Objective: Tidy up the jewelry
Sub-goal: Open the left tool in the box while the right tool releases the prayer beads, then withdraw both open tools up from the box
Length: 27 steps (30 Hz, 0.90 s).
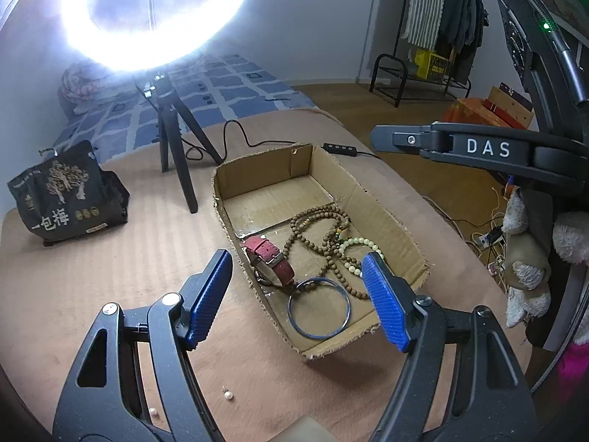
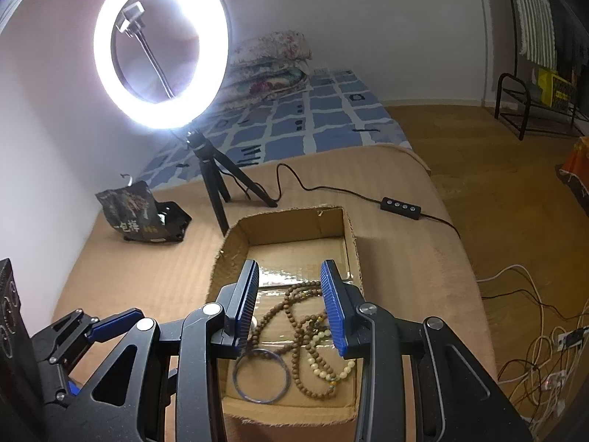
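Observation:
A shallow cardboard box (image 1: 386,221) lies on the tan padded surface. In it are a red-strapped watch (image 1: 270,258), a long brown bead strand (image 1: 313,228), a pale bead bracelet (image 1: 362,245) and a blue bangle (image 1: 318,307). My left gripper (image 1: 296,261) hovers over the box's near end, jaws wide open and empty. My right gripper (image 2: 290,269) hangs above the box (image 2: 287,226), open by a narrower gap, nothing between its pads. Below it lie the brown beads (image 2: 294,316), pale bracelet (image 2: 327,364) and bangle (image 2: 262,375). A tiny white bead (image 2: 253,322) shows beside its left finger.
A lit ring light on a black tripod (image 1: 176,162) stands behind the box, its cable and switch (image 1: 340,149) trailing right. A black snack bag (image 1: 66,199) sits far left. Two loose pearls (image 1: 228,394) lie near the front edge. A plush toy (image 1: 526,258) is at the right.

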Tool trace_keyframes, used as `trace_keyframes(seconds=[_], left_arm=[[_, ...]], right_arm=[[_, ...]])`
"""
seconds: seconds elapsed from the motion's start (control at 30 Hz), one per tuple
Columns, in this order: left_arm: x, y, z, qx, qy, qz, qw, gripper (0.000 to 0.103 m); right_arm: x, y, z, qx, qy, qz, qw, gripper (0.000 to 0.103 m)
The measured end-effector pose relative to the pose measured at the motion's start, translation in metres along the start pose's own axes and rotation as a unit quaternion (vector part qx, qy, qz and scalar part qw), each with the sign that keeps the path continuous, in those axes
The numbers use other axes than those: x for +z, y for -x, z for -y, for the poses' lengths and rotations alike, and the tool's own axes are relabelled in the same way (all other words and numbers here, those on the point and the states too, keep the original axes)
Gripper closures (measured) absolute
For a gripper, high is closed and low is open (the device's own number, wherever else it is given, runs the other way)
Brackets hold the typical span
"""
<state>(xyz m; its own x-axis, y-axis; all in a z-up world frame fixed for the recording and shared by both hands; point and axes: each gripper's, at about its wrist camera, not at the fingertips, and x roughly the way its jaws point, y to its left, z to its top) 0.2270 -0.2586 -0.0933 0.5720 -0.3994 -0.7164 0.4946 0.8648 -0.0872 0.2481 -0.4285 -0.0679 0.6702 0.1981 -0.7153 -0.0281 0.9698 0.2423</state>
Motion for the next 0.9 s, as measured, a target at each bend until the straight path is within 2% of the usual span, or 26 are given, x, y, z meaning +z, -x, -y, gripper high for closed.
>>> trace_keyframes(seconds=[0.5,0.57,0.63,0.8,0.9], left_arm=[[-0.018,0.089,-0.010,0.023,-0.010,0.040,0.9989,0.028],[-0.024,0.103,-0.013,0.026,-0.011,0.044,0.9986,0.028],[-0.029,0.115,-0.017,0.029,-0.010,0.047,0.9984,0.028],[-0.044,0.142,-0.031,0.039,-0.007,0.055,0.9977,0.028],[-0.053,0.151,-0.038,0.045,-0.006,0.056,0.9974,0.028]], right_arm=[[-0.010,0.074,-0.046,0.016,0.008,0.030,0.999,0.068],[-0.014,0.083,-0.052,0.017,0.009,0.035,0.999,0.061],[-0.019,0.093,-0.060,0.017,0.011,0.041,0.999,0.057],[-0.034,0.108,-0.076,0.017,0.017,0.041,0.999,0.053],[-0.044,0.115,-0.086,0.012,0.024,0.041,0.999,0.043]])
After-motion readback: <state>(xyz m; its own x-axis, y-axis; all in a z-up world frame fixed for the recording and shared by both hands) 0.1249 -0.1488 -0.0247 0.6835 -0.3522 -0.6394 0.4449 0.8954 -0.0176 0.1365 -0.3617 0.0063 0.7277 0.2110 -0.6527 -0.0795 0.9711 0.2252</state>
